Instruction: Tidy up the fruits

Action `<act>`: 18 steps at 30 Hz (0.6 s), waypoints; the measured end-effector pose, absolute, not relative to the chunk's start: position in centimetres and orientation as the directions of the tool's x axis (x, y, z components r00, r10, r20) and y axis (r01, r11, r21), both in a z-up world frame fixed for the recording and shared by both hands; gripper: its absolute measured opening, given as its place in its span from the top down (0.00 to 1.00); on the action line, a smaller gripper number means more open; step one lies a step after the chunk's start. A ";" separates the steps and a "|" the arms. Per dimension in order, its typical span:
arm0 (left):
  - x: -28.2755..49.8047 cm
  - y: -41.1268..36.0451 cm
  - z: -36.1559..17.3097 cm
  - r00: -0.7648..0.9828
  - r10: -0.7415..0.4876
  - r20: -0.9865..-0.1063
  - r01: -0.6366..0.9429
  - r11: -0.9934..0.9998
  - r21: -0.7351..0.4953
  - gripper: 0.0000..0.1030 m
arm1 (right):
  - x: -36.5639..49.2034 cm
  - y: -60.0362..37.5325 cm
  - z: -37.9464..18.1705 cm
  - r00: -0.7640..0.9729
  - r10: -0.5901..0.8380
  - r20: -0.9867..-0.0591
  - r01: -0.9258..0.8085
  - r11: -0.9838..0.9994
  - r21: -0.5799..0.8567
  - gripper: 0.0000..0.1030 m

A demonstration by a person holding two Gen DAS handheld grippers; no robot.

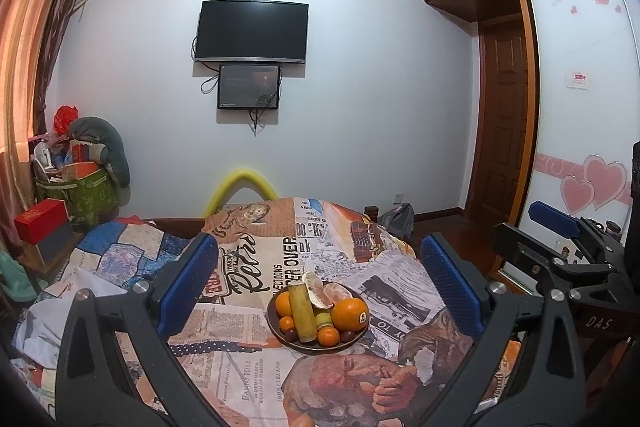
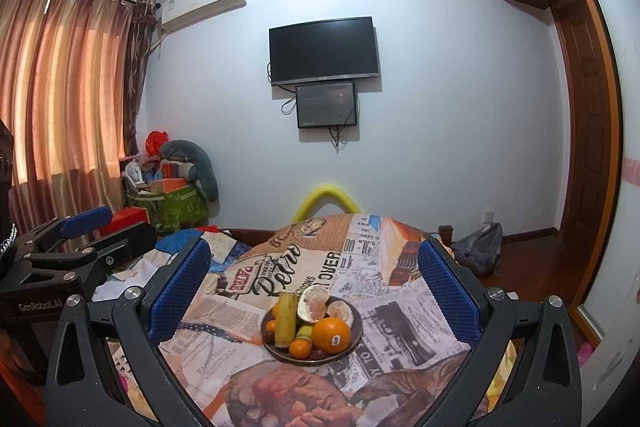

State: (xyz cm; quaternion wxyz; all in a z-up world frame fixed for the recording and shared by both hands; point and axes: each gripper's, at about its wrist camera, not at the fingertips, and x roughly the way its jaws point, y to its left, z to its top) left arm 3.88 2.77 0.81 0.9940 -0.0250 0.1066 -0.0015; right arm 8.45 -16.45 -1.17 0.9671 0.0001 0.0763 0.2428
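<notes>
1. A printed cloth [image 1: 256,359] covered the table, showing newspaper-style artwork with the readable words "Retro", "OVER" and "FANNY HILL".
2. The left gripper [image 1: 318,281] was held wide apart above the cloth, gripping nothing; its blue pads [image 1: 188,281] framed the fruit.
3. The right gripper [image 2: 314,291] was likewise spread wide and empty. Seen from the right camera, the left gripper's body read "GenRobot.AI".
4. A dark plate [image 2: 356,341] sat mid-cloth, heaped with fruit.
5. A large orange [image 1: 350,314] with a small sticker lay on the plate's right, touching a peeled citrus piece [image 1: 316,289].
</notes>
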 end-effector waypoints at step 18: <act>4.0 2.4 0.7 0.975 -0.023 -0.221 0.011 0.998 -0.056 0.00 | 8.6 -16.5 -1.2 0.872 0.466 -0.149 -0.465 0.884 0.048 0.00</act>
